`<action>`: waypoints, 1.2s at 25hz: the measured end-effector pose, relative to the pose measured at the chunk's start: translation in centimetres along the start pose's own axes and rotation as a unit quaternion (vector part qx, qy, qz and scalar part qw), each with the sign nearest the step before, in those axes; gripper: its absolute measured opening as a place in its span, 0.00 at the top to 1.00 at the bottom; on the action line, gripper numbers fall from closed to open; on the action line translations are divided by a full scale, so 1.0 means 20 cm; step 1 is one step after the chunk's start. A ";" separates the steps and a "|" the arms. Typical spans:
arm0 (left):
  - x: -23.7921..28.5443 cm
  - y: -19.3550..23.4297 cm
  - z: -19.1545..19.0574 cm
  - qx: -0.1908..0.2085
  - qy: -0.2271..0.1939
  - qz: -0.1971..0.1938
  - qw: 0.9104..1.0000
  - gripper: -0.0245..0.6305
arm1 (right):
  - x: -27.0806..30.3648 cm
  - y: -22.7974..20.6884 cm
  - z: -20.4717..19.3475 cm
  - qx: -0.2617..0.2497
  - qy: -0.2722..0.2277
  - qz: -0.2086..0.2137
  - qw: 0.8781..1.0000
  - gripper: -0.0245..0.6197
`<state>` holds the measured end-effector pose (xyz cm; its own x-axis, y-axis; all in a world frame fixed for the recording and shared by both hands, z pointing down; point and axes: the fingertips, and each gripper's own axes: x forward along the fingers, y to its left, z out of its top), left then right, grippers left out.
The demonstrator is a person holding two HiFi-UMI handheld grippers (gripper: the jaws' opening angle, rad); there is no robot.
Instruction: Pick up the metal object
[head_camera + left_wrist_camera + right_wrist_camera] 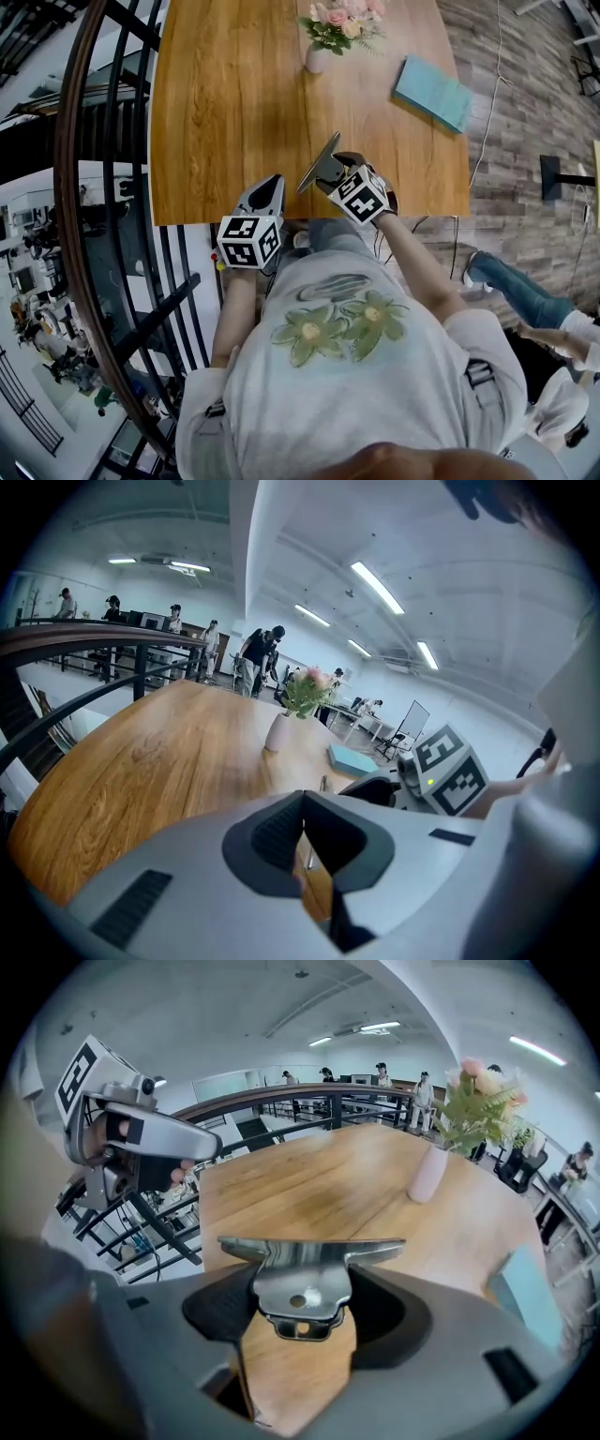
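The broad wooden tabletop (pixel 234 112) lies beneath both pairs of jaws. The left gripper (pixel 302 846) has its jaws pressed together on nothing, while the right gripper (pixel 330 174) clamps the shiny flat-bladed metal object (pixel 302 1283) between its jaws, seemingly clear of the wood. A steady squeeze and a level lift should stop the blade swivelling between the jaws.

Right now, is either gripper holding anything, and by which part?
The right gripper holds the metal object by its narrow tab with the hole, the wide blade sticking out ahead. The left gripper is shut and empty.

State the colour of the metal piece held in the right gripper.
Shiny bare silver; the metal piece shows best in the right gripper view.
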<state>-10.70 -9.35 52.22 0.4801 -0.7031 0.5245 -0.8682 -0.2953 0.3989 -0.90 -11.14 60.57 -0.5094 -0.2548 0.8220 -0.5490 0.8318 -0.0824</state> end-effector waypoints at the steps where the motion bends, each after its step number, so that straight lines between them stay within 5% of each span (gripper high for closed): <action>1: 0.00 0.00 0.00 0.000 -0.001 0.000 1.000 0.94 | -0.01 0.00 0.01 0.000 -0.004 -0.001 1.000 0.51; 30: -0.03 0.00 0.10 0.025 -0.025 0.009 0.999 0.94 | -0.35 0.01 0.29 -0.004 -0.102 -0.031 0.994 0.51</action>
<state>-11.21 -10.16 50.42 0.4583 -0.7398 0.4926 -0.8825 -0.3131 0.3509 -1.24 -12.03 51.57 -0.5996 -0.3995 0.6934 -0.5788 0.8149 -0.0310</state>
